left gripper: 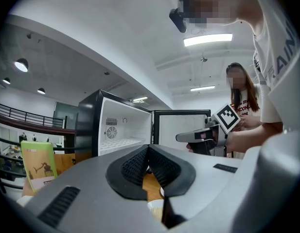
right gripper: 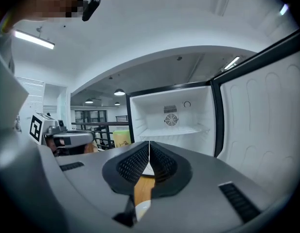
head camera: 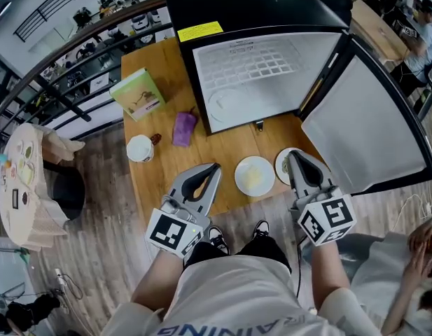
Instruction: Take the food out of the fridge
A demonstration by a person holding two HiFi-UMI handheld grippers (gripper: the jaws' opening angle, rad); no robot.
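Wooden worktop is where I find the food, out in front of the black fridge, whose door stands swung wide to the right. A white plate with something pale yellow on it sits near the worktop's front edge, between my two grippers. A second plate lies just beside it, partly hidden under the right gripper. Further left I see a white cup with a small brown piece touching its rim side, a purple packet and a green carton towards the back.

The left gripper hangs over the worktop's front edge; in its own view its jaws meet at the tips with nothing between them. In the right gripper view the jaws are likewise pressed together and hold nothing, and they point into the white fridge interior.
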